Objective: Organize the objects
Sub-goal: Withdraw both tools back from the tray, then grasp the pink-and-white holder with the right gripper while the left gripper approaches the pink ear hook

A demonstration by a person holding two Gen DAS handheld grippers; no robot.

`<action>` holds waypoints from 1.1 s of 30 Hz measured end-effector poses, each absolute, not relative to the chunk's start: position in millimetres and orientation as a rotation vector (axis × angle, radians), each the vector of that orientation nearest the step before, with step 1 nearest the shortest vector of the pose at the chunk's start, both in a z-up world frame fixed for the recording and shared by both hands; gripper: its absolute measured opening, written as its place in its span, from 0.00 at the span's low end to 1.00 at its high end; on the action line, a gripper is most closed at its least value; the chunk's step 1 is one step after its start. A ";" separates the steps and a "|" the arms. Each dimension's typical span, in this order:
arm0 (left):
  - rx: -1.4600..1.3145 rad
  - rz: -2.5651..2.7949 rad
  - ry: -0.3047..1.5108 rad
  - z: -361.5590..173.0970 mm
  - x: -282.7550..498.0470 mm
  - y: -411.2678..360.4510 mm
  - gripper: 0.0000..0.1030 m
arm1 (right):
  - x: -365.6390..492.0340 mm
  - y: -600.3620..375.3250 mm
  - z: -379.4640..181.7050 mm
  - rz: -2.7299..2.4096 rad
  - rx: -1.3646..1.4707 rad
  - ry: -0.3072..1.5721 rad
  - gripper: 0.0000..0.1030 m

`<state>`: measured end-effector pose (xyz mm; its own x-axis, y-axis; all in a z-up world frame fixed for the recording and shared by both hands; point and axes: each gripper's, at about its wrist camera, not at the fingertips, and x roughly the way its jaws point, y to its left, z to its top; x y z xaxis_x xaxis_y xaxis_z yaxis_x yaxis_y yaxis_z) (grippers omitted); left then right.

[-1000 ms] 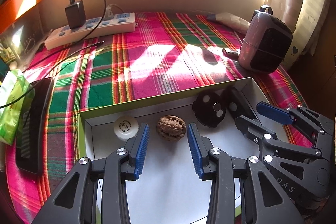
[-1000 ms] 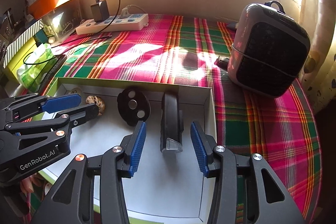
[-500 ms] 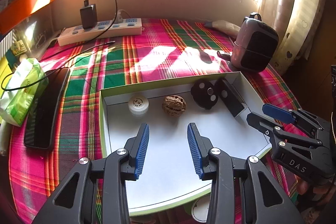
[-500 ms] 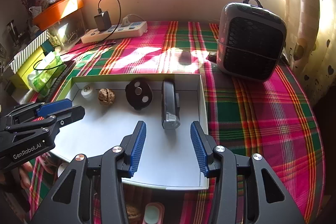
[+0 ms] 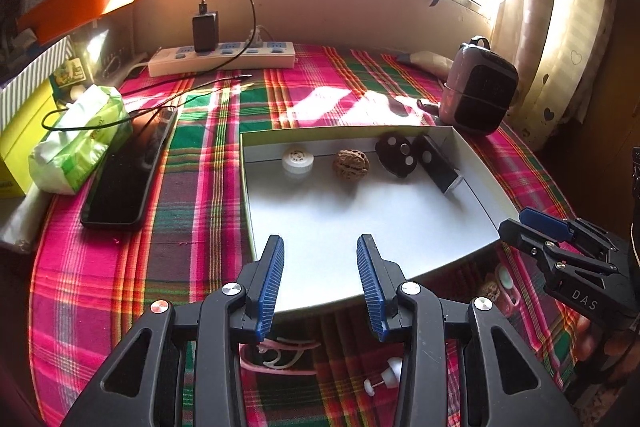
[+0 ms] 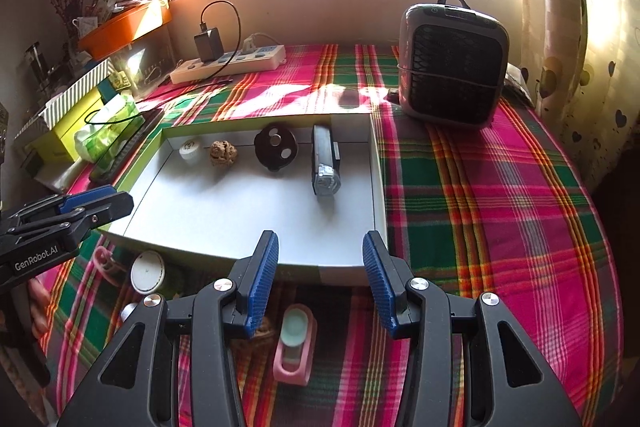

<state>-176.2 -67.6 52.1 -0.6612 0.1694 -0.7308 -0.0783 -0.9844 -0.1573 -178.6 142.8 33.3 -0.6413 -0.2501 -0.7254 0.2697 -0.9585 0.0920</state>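
A shallow white tray [image 5: 360, 219] [image 6: 224, 211] with a green rim lies on the plaid cloth. Along its far wall sit a small white cap [image 5: 297, 159] [image 6: 191, 149], a walnut [image 5: 351, 165] [image 6: 223, 153], a black round disc with silver dots [image 5: 398, 155] [image 6: 276, 146] and a black oblong device [image 5: 438, 163] [image 6: 325, 163]. My left gripper [image 5: 320, 279] [image 6: 90, 201] hangs open and empty over the tray's near edge. My right gripper [image 6: 320, 279] [image 5: 524, 223] is open and empty too. Below the tray lie a pink-and-mint holder [image 6: 294, 347], a white round lid [image 6: 147, 271] and a second walnut [image 5: 490, 291].
A black phone [image 5: 128, 171] and a green tissue pack [image 5: 78, 143] lie left of the tray. A power strip with charger [image 5: 222, 55] sits at the back. A small heater [image 6: 452, 65] stands at the back right. A pink looped item [image 5: 280, 355] and a white plug [image 5: 384, 375] lie on the near cloth.
Both grippers have drawn back from the tray, which now looks smaller and farther off. Objects on the cloth below the tray have come into view. Neither jaw gap changed.
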 end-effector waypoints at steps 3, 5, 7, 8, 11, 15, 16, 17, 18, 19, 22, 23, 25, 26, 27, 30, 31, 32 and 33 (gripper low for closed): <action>-1.218 2.758 -0.199 50.2 -163.4 -78.6 0.35 | -167.6 146.9 31.7 -2.612 1.140 0.030 0.44; -1.207 2.782 -0.216 50.5 -156.4 -85.5 0.35 | -162.4 148.3 29.8 -2.608 1.139 0.029 0.44; -1.196 2.792 -0.241 51.3 -150.9 -92.1 0.37 | -158.1 149.4 28.0 -2.608 1.140 0.022 0.44; -1.191 2.793 -0.250 51.1 -148.3 -94.9 0.38 | -156.0 150.4 27.2 -2.606 1.142 0.013 0.44; -1.204 2.791 -0.269 47.4 -143.0 -102.0 0.39 | -149.9 151.5 25.0 -2.599 1.146 0.012 0.44; -1.238 2.781 -0.296 38.2 -137.5 -110.8 0.39 | -142.2 153.8 22.4 -2.607 1.154 0.030 0.48; -1.240 2.776 -0.310 35.7 -136.6 -112.6 0.39 | -140.5 154.7 21.4 -2.606 1.158 0.026 0.48; -1.249 2.768 -0.325 33.2 -136.3 -114.3 0.39 | -139.4 155.1 20.2 -2.602 1.163 0.024 0.48; -1.256 2.757 -0.338 31.2 -136.5 -115.2 0.39 | -138.3 155.1 18.7 -2.601 1.169 0.028 0.48; -1.263 2.743 -0.344 28.8 -136.8 -115.3 0.39 | -137.3 154.7 17.2 -2.600 1.175 0.036 0.48; -1.276 2.725 -0.348 23.4 -135.1 -114.0 0.39 | -135.1 153.7 11.7 -2.592 1.198 0.052 0.48; -1.277 2.714 -0.356 21.6 -134.1 -113.5 0.39 | -134.3 153.9 10.6 -2.587 1.197 0.046 0.49; -1.276 2.686 -0.393 18.6 -131.7 -113.1 0.39 | -133.9 153.1 10.2 -2.582 1.210 0.046 0.49; -1.276 2.671 -0.396 17.2 -130.6 -111.8 0.39 | -133.9 151.4 10.4 -2.587 1.215 0.065 0.49; -1.282 2.665 -0.392 16.0 -129.3 -110.0 0.39 | -133.5 150.4 10.4 -2.592 1.219 0.080 0.49; -1.281 2.645 -0.375 13.8 -126.3 -105.5 0.39 | -132.2 149.8 10.3 -2.586 1.218 0.083 0.49; -1.282 2.642 -0.373 13.2 -125.8 -105.0 0.39 | -132.2 149.6 9.3 -2.588 1.225 0.091 0.49; -1.285 2.637 -0.366 12.2 -125.8 -103.9 0.39 | -132.6 149.7 8.5 -2.592 1.231 0.096 0.49; -1.286 2.641 -0.360 11.6 -126.1 -104.4 0.39 | -132.9 150.0 7.9 -2.592 1.235 0.095 0.49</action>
